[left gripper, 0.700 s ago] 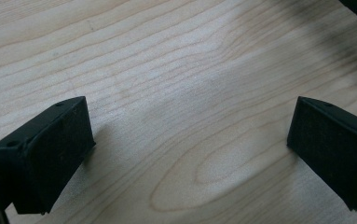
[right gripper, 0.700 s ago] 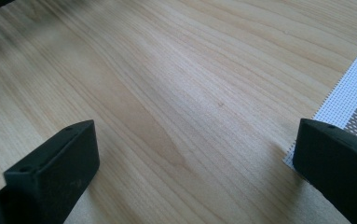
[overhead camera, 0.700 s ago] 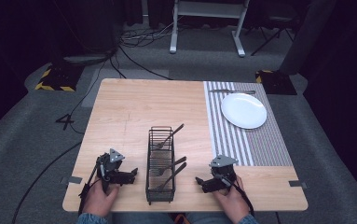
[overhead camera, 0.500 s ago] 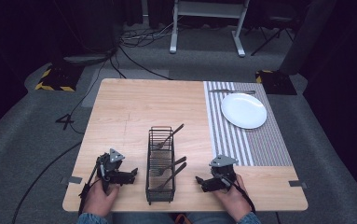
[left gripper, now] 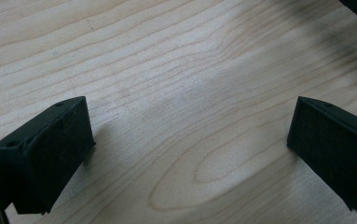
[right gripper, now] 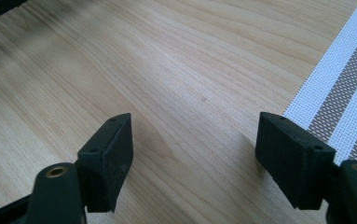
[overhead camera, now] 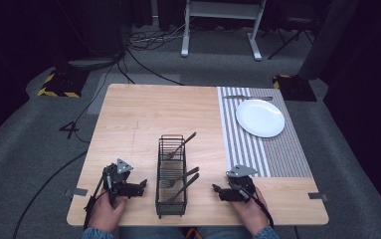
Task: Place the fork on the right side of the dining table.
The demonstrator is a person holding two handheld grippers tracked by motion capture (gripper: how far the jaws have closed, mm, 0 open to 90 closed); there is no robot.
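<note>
- Pale wooden table (overhead camera: pixel 143 114) stands on grey carpet in a dark room; a striped placemat (overhead camera: pixel 277 149) carries a round white plate (overhead camera: pixel 260 117).
- Black wire cutlery basket (overhead camera: pixel 171 177) sits between both grippers, holding slim metal forks (overhead camera: pixel 180 181).
- Left gripper (overhead camera: pixel 141 185) and right gripper (overhead camera: pixel 217 190) both gape wide, holding nothing, bare wood between their jaws.
- Forks look light, stiff and slippery; the protruding handles, ahead of the jaws, seem the best grip.

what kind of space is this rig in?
Probably a lab or studio set up for recording: dark curtained surroundings, loose cables on grey carpet, hazard-taped floor plate, one staged wooden table with a wire cutlery rack.
</note>
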